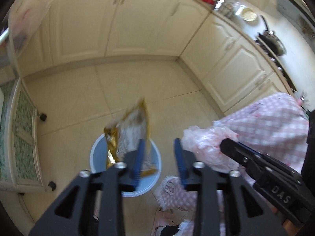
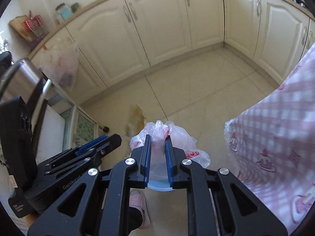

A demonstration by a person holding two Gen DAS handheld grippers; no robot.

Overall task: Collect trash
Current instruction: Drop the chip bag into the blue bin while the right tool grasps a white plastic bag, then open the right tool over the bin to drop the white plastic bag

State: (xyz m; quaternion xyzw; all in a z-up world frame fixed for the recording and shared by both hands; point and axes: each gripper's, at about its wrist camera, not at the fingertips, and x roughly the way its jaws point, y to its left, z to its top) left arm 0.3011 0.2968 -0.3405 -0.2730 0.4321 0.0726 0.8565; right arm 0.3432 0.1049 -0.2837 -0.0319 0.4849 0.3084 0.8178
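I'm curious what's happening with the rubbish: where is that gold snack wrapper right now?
In the left wrist view the gold snack wrapper hangs blurred over the pale blue bin on the floor, beside the open left gripper, with the pink plastic bag to its right.

Cream panelled cabinets [image 2: 161, 25] along two walls meeting at corner; pale tiled floor [image 2: 206, 90]; bright daylight.

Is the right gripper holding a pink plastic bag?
Yes, the right gripper has its jaws closed on a crumpled pink plastic bag above the bin.
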